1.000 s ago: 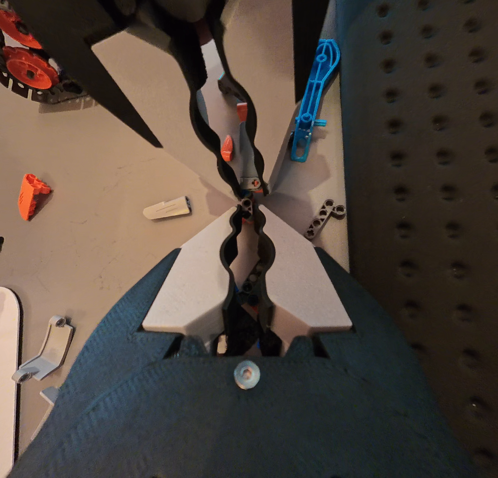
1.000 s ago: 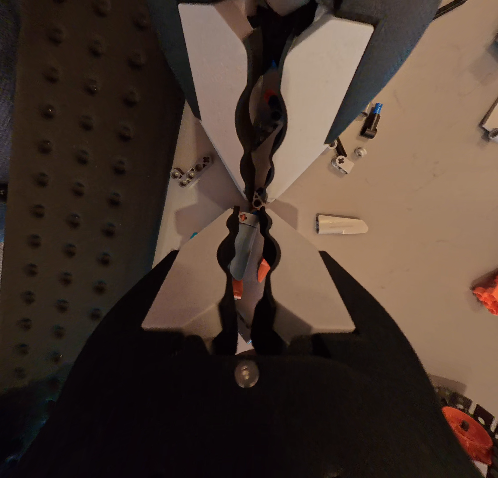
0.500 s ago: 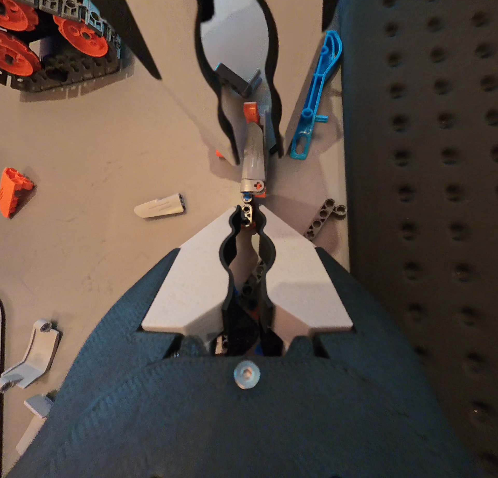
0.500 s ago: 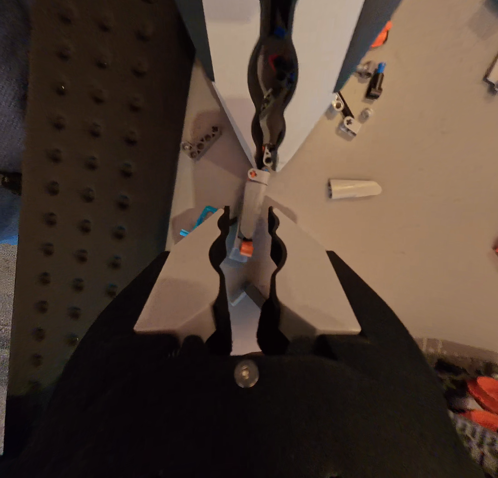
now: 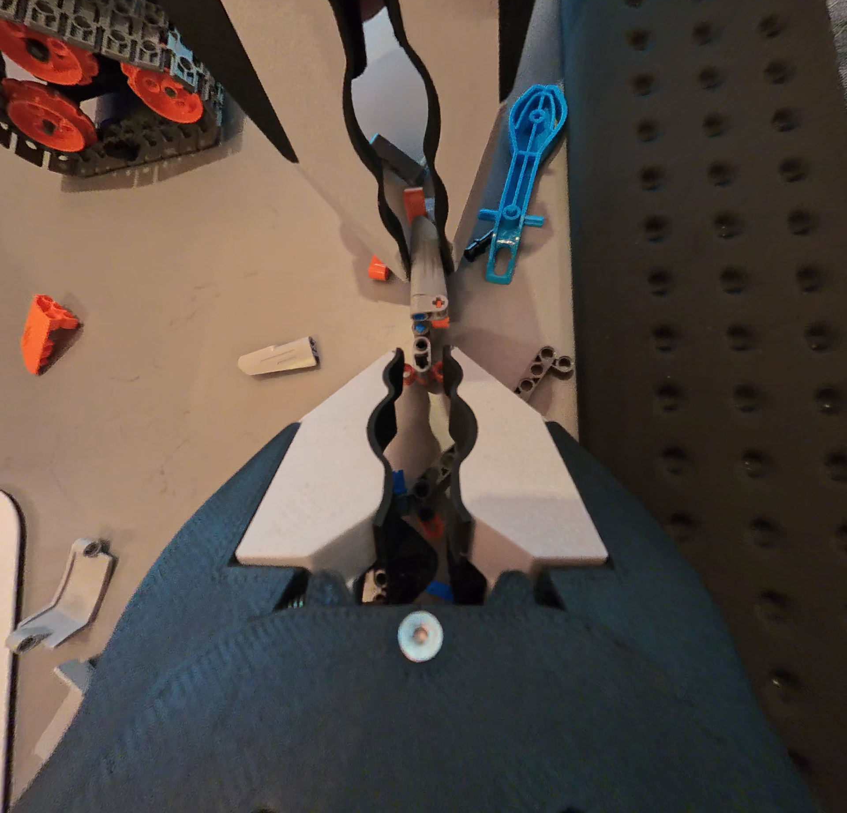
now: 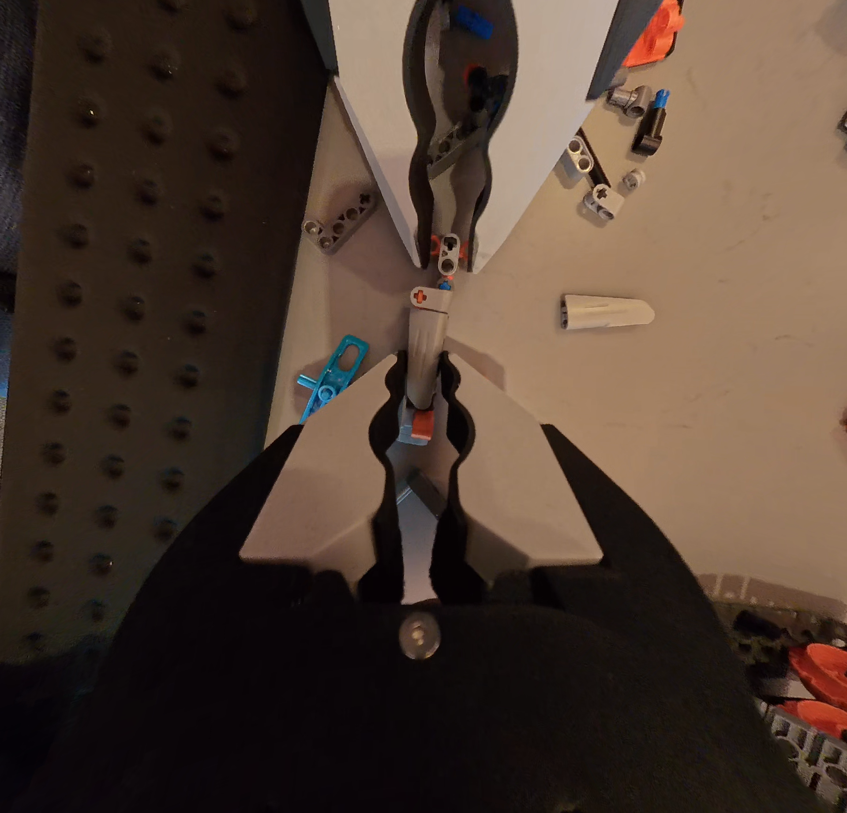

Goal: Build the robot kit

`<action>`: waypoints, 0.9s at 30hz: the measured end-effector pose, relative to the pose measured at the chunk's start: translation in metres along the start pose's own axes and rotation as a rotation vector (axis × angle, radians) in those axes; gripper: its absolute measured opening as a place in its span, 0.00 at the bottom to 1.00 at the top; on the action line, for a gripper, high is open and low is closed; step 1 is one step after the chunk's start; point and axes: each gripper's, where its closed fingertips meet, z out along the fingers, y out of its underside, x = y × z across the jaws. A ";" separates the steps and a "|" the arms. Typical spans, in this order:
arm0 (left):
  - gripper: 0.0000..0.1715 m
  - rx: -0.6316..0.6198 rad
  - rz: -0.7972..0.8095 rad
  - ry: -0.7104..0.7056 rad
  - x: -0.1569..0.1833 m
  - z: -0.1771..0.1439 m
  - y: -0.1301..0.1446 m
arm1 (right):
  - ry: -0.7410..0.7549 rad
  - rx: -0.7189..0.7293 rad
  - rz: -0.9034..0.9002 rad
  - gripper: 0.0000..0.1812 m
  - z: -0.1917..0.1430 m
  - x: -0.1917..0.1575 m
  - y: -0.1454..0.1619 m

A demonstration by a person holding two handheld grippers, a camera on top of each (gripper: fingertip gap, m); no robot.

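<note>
Nearby: blue lever, white panel, perhaps grey beam flank claws.

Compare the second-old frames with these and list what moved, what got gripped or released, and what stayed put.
The two grippers, tip to tip a second ago, have drawn apart. The right gripper now pinches the grey tapered piece farther back, so more sticks out. The left gripper still clamps the small grey connector, red pin ends now showing. Blue lever piece and white panel haven't moved.
</note>
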 end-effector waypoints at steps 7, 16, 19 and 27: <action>0.15 0.030 -0.086 0.043 -0.004 -0.019 0.000 | -0.047 -0.014 0.046 0.07 -0.004 -0.002 0.015; 0.18 -0.032 -0.059 -0.052 -0.013 -0.049 0.019 | -0.048 -0.016 0.039 0.13 -0.004 -0.002 0.018; 0.18 -0.044 -0.057 -0.069 -0.014 -0.052 0.026 | -0.024 0.012 0.038 0.12 -0.009 0.001 0.016; 0.17 -0.064 -0.070 -0.060 -0.017 -0.052 0.037 | 0.051 0.106 0.011 0.16 -0.023 0.006 0.004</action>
